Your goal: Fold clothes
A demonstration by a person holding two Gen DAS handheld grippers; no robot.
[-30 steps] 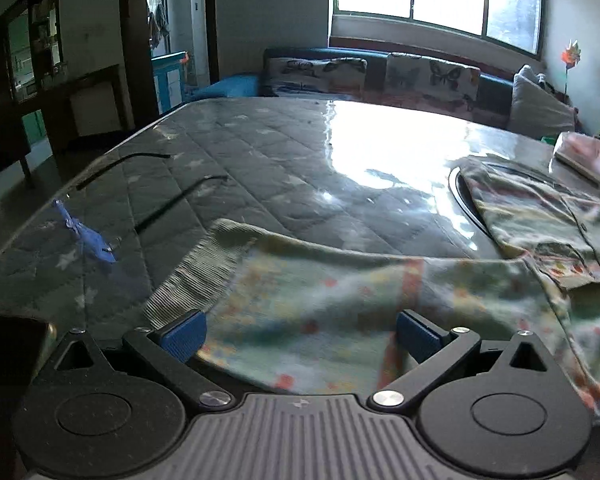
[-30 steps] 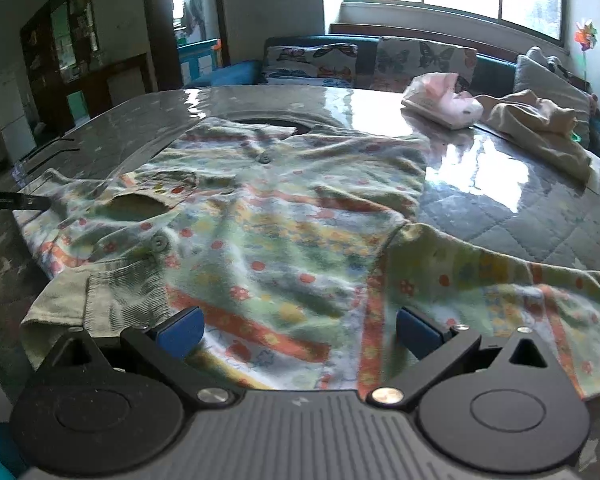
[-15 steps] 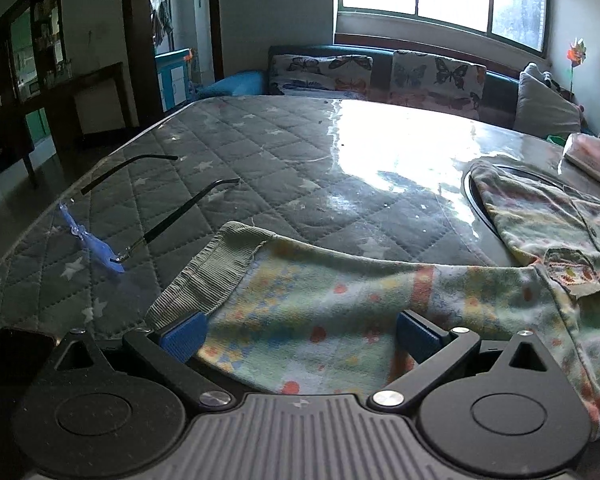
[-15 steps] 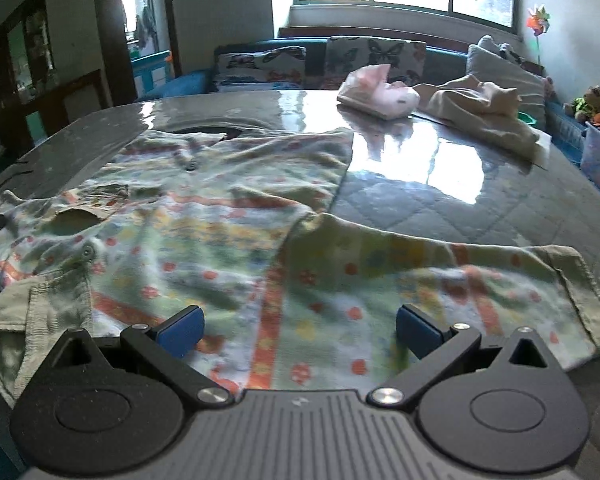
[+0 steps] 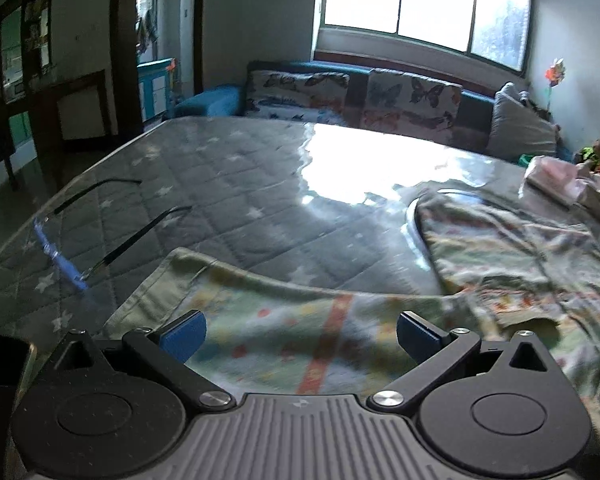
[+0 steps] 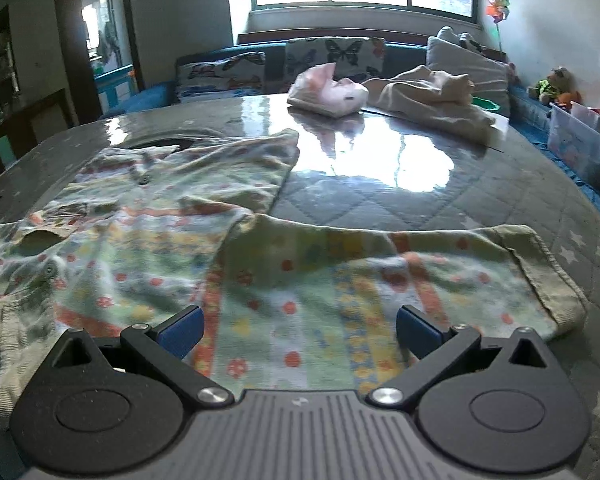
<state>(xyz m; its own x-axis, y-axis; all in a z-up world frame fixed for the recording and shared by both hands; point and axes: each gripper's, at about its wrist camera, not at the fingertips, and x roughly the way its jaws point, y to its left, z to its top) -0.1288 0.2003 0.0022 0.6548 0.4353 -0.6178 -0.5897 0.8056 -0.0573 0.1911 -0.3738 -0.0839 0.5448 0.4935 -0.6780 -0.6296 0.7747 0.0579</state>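
Note:
A pale green child's shirt (image 6: 172, 216) with flower and stripe print lies spread flat on the quilted table, buttons up, both sleeves stretched out. My right gripper (image 6: 298, 334) hovers open over the right sleeve (image 6: 380, 276), whose ribbed cuff (image 6: 548, 276) lies to the right. Above the left sleeve (image 5: 300, 328) my left gripper (image 5: 300, 336) is open too; that sleeve's cuff (image 5: 156, 280) points left. Nothing sits between either pair of blue pads.
A pair of glasses (image 5: 84, 236) lies left of the left cuff, and a dark phone (image 5: 4, 364) sits at the near left edge. A pink garment (image 6: 328, 92) and a beige garment (image 6: 428, 100) lie at the table's far side. A sofa stands behind.
Both grippers have drawn outward along the sleeves: the right view swung right until the right cuff showed, the left view shifted toward the left cuff. The jaws stayed open.

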